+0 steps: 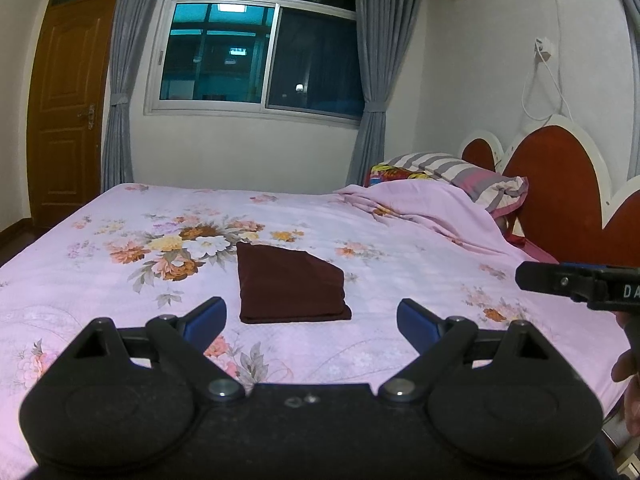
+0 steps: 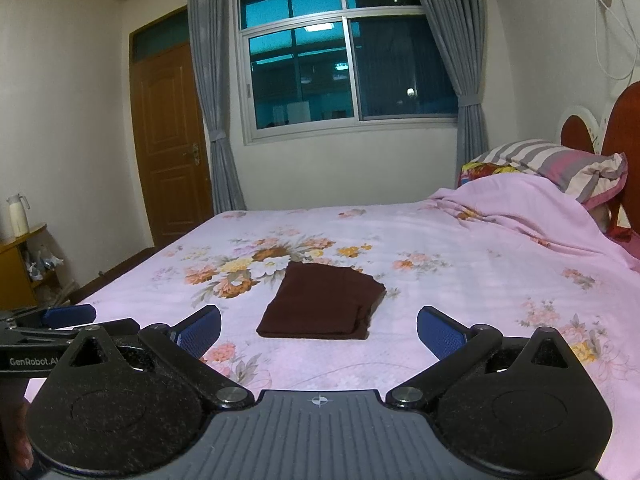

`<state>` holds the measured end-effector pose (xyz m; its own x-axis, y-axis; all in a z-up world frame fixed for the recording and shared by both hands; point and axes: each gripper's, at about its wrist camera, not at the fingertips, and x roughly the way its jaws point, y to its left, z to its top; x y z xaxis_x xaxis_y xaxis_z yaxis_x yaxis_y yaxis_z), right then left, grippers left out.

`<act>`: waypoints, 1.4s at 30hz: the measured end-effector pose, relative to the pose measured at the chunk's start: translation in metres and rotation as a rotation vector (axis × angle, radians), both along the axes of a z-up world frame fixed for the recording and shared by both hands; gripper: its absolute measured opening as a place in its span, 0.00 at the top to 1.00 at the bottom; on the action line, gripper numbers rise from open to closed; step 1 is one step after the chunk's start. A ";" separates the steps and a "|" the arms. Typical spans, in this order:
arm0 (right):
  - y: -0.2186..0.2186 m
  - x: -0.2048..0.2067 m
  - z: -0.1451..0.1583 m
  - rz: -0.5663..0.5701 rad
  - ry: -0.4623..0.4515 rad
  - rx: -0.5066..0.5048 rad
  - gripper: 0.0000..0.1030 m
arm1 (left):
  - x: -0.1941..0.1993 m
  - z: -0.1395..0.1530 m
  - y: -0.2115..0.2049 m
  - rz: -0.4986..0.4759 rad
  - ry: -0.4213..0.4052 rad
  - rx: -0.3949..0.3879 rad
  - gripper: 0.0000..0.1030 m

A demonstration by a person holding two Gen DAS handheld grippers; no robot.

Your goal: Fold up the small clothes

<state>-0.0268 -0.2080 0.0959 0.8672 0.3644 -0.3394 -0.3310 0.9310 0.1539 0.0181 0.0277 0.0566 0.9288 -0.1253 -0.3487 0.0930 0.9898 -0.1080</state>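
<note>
**Folded brown cloth on the bed, both grippers spread above it**

A small dark brown cloth (image 1: 290, 290) lies folded into a flat, neat packet on the pink flowered bedspread (image 1: 400, 240), just beside the big bouquet print — the bouquet sits at the cloth's far left corner. The folded edge faces the cameras; the far right corner of the packet slants off. Nothing touches the cloth.

The left gripper (image 1: 312, 318) hangs in front of the cloth, on the near side, its two blue-padded fingers (image 1: 206, 318) spread wide with the cloth showing in the gap between them. It holds nothing. The right gripper (image 2: 319, 330) is likewise near the cloth's front edge, fingers (image 2: 440, 330) spread apart and empty — the cloth lies clear of both pads. In the left wrist view the tip of the right gripper juts in from the right of the cloth, well apart from it; in the right wrist view the left gripper shows to the left of the cloth.

Beyond the cloth, to its right, the bedspread bunches up over a striped pillow (image 2: 560, 160) against the red headboard (image 1: 560, 184). Straight behind the cloth is a window (image 2: 344, 52) with grey curtains (image 2: 212, 92); left of it stands a wooden door (image 2: 168, 140).
</note>
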 end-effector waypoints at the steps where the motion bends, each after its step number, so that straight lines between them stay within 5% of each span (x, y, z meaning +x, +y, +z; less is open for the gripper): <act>1: 0.000 0.000 0.001 0.001 0.000 0.003 0.00 | 0.000 0.000 0.000 -0.001 0.000 0.001 0.10; 42: 0.006 0.002 -0.011 -0.002 0.020 -0.009 0.00 | 0.004 -0.009 0.009 -0.022 -0.007 0.014 0.12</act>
<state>-0.0247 -0.2022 0.0854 0.8607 0.3597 -0.3603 -0.3265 0.9330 0.1517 0.0221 0.0366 0.0474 0.9283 -0.1410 -0.3441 0.1155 0.9889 -0.0935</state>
